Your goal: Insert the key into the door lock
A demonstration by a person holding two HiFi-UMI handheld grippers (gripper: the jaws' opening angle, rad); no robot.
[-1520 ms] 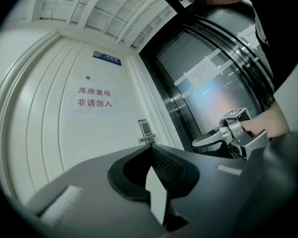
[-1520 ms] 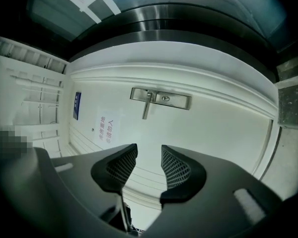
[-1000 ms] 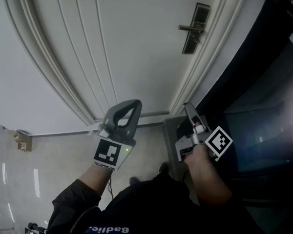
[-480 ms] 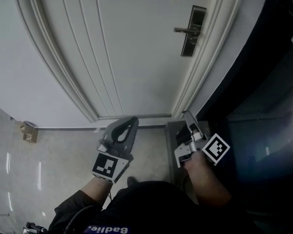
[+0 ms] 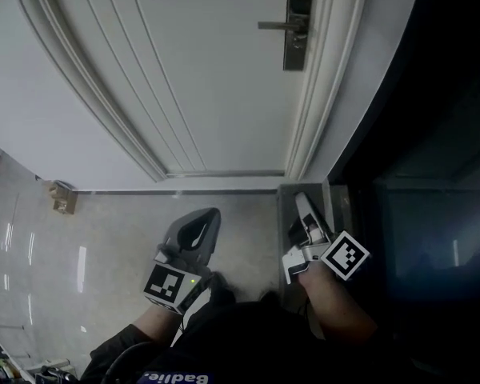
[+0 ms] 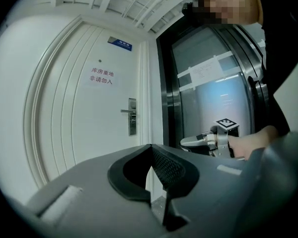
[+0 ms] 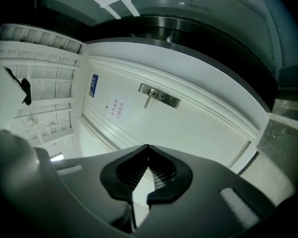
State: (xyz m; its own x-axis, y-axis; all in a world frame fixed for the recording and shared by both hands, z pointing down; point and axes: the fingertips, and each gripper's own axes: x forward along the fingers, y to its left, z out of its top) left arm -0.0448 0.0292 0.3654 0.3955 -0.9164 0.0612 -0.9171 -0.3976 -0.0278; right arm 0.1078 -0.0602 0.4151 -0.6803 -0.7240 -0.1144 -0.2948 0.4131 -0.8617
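The white door (image 5: 208, 78) bears a metal lock plate with a lever handle (image 5: 294, 27) at the upper right of the head view. It also shows in the left gripper view as the handle (image 6: 131, 116) and in the right gripper view as the handle (image 7: 159, 97). My left gripper (image 5: 210, 213) hangs low over the floor, well short of the door, jaws shut and empty (image 6: 151, 146). My right gripper (image 5: 300, 197) is beside it near the door frame, jaws shut (image 7: 148, 146). No key shows in any view.
A dark glass panel (image 5: 416, 174) in a black frame runs along the right of the door. A stone threshold strip (image 5: 284, 202) lies under the right gripper. A small box-like object (image 5: 62, 198) sits on the glossy tile floor at the left. Paper notices (image 6: 100, 76) hang on the door.
Both grippers have dropped lower in the head view, away from the door. The lock handle has slid up and to the left in the frame.
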